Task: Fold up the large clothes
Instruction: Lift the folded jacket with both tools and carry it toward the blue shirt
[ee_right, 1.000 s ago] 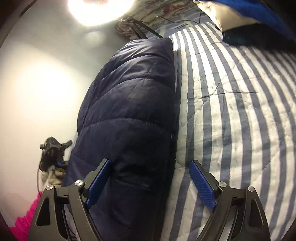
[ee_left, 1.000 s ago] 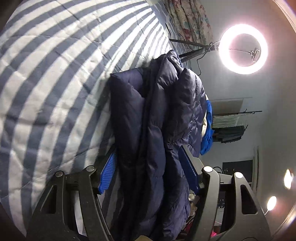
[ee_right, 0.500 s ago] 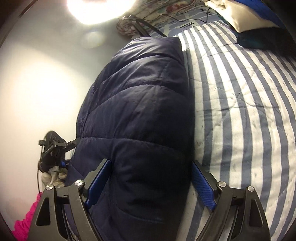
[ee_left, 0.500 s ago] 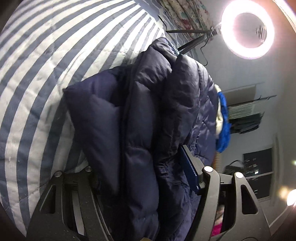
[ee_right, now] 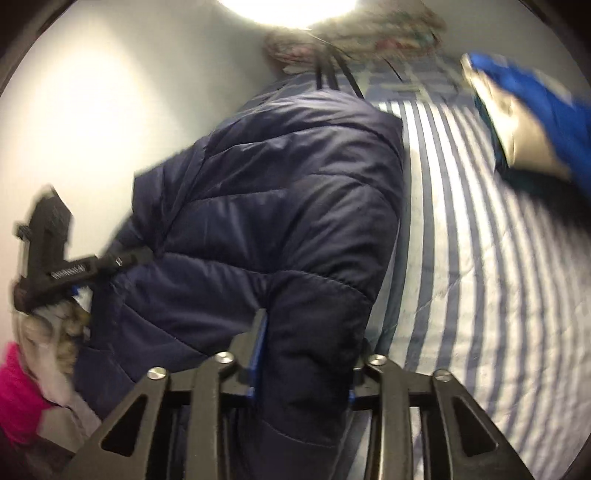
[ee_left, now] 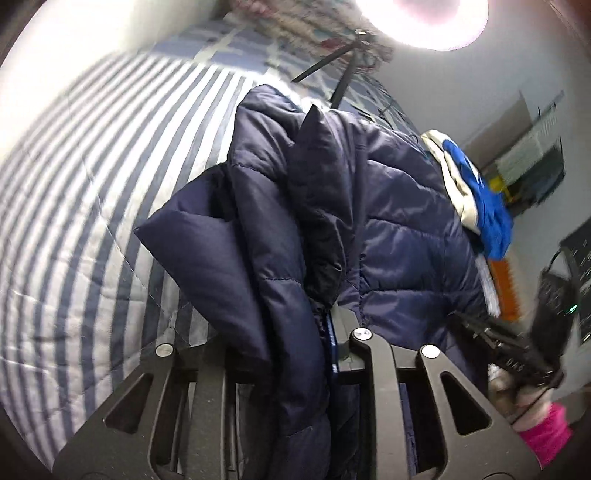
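A navy quilted puffer jacket [ee_left: 388, 229] lies bunched on a blue-and-white striped bedspread [ee_left: 74, 206]. My left gripper [ee_left: 273, 332] is shut on a thick fold of the jacket's edge, and the fabric spills over its fingers. In the right wrist view the same jacket [ee_right: 280, 206] fills the middle. My right gripper [ee_right: 306, 350] is shut on another padded fold at the jacket's near end. The other gripper [ee_right: 48, 258] shows at the far left of that view, and likewise in the left wrist view [ee_left: 517, 354].
A pile of blue and cream clothes [ee_left: 476, 192] lies beyond the jacket; it also shows in the right wrist view [ee_right: 528, 110]. A bright ring light on a tripod [ee_left: 424, 22] stands past the bed's far end. The striped bedspread [ee_right: 480, 258] stretches to the right.
Both grippers have closed from open onto folds of the jacket. Both views have swung, and the jacket is bunched up and lifted toward the cameras.
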{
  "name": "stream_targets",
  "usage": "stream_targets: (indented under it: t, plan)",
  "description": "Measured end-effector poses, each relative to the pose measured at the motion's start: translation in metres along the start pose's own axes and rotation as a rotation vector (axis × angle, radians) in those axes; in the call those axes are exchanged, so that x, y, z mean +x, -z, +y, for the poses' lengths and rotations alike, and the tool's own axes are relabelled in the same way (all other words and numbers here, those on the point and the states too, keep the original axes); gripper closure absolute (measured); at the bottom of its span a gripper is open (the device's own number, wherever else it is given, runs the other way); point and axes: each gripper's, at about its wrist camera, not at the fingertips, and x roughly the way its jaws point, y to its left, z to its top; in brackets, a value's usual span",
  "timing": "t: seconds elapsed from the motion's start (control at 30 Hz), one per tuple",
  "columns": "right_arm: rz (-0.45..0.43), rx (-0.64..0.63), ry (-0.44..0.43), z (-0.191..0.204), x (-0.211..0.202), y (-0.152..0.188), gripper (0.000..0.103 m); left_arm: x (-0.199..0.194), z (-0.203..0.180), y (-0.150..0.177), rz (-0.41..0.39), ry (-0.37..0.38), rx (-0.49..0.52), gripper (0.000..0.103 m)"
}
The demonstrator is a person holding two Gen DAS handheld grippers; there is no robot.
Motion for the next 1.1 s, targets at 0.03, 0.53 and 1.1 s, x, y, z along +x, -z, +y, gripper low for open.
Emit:
stream_targets:
  t: [0.03, 0.53, 1.1]
  plan:
    - [0.001, -0.021, 0.022, 0.004, -0.002, 0.0, 0.076, -0.002, -0.003, 0.001, -0.007, -0.007, 0.011, 0.083]
    - [-0.035, -0.233, 0.256, 0.052, -0.057, 0.006, 0.082, -0.049, -0.073, 0.028, -0.097, -0.04, 0.215, 0.085]
    - [-0.183, -0.291, 0.431, 0.004, -0.151, -0.007, 0.083, -0.035, -0.195, -0.013, -0.175, 0.085, 0.347, 0.085]
